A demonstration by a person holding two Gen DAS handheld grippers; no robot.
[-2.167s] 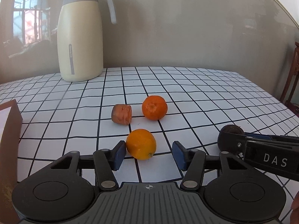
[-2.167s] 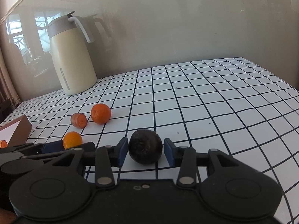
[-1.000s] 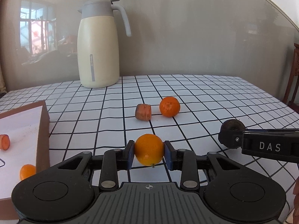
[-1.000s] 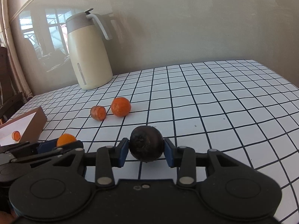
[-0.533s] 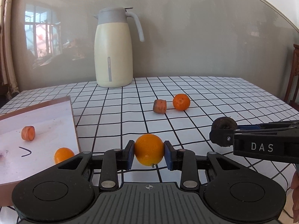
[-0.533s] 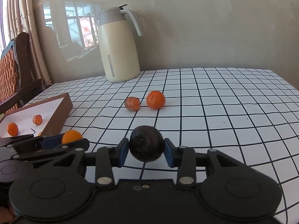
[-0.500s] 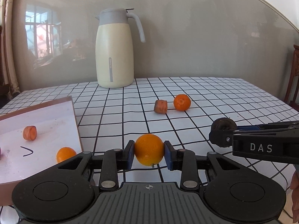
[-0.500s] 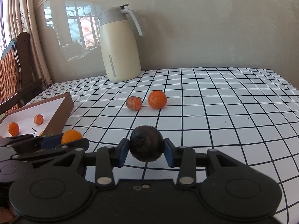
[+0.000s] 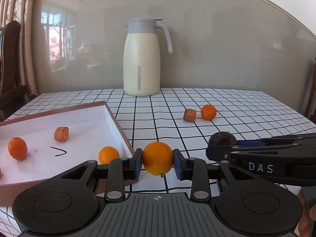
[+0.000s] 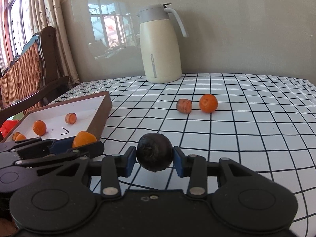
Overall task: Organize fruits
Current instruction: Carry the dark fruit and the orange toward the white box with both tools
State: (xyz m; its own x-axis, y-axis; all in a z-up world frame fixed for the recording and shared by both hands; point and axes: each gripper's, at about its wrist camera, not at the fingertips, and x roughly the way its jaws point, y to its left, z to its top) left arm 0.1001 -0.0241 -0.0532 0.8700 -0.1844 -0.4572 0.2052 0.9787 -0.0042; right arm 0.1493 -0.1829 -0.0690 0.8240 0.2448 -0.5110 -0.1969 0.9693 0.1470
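1. Beside the tray's [image 9: 120, 127] near right corner, the left gripper [image 9: 157, 164] was clamped on one orange [image 9: 157, 158], lifted clear of the tablecloth [image 9: 246, 106].
2. To the right of the tray, the right gripper [image 10: 154, 159] was closed on one dark round fruit [image 10: 154, 154], also held off the cloth.
3. Inside the tray, the right wrist view showed five orange-coloured pieces: a whole orange [image 10: 39, 127], a cut chunk [image 10: 71, 118], two small pieces at the left edge, and one partly hidden behind the left gripper.
4. Farther right of the tray, two pieces lay on the cloth: a cut piece [image 9: 189, 115] just beside a tangerine [image 9: 208, 112].
5. Behind the tray, one cream jug [image 9: 141, 59] stood upright by the wall.
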